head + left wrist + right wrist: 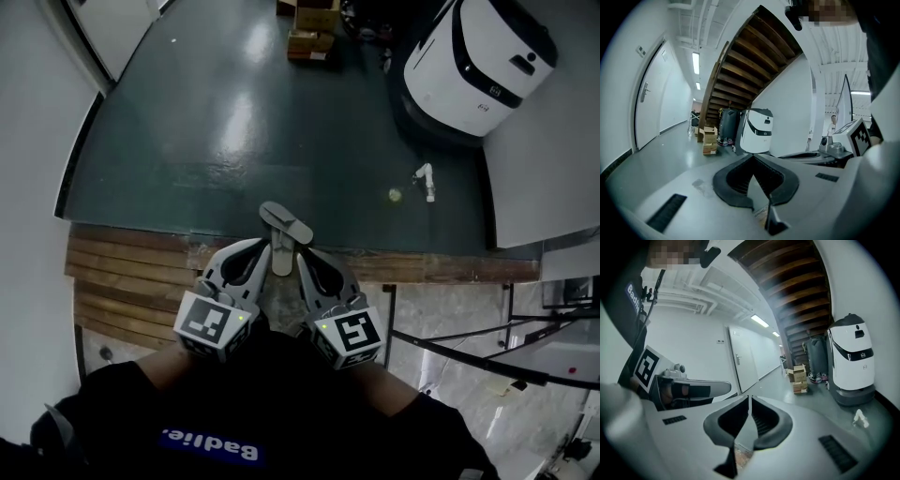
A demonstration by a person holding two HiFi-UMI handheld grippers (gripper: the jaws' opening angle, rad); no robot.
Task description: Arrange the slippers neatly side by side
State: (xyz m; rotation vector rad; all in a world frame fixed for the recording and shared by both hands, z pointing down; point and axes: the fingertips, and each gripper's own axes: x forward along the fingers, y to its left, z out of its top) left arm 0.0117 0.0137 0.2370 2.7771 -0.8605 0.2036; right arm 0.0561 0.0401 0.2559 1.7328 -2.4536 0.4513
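Slipper [287,227] shows only in head view, between left gripper [263,247] and right gripper [305,256]; gripper views show both jaws clenched, empty.

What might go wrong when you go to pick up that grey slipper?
1. The left gripper and right gripper are both shut. Lowered like that, they would probably shove the slipper rather than grip it.
2. The two grippers sit very close together, so they might bump each other.
3. The slipper lies by the edge of the wooden boards. A nudge might leave it crooked.
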